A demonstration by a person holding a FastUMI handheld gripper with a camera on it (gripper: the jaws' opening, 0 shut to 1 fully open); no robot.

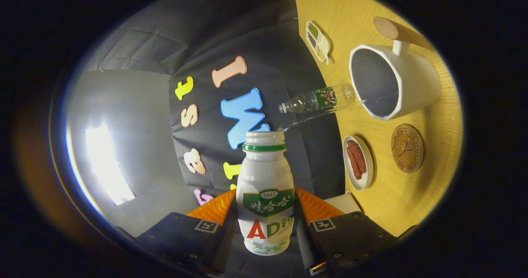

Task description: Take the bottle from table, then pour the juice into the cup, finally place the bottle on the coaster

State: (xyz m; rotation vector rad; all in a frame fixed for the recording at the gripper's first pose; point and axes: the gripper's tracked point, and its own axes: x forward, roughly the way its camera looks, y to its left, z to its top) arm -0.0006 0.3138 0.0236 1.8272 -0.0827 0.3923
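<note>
- Gripper view: the gripper (266, 220) has its two fingers closed on the small white plastic bottle with the green neck ring and green-and-red label (266, 195), one finger pressing each side of its body. The bottle's mouth is uncapped.
- The whole scene is rolled sideways, so the bottle looks to be mid-tilt, with the pour under way or about to begin. No juice is seen leaving the mouth.
- To pour well, I judge the mouth should come over the opening of the white faceted cup with a handle (392, 82) before tilting further, then tip slowly with a firm grip so the smooth bottle does not slip.
- The cup stands on the yellow wooden table (416, 195), well beyond the fingers; its inside looks dark and I cannot tell whether it holds liquid.
- The round cork coaster (407, 148) lies bare beside the cup.
- A clear plastic water bottle with a green label (317, 100) stands just beside the cup, so a spill or knock is possible.
</note>
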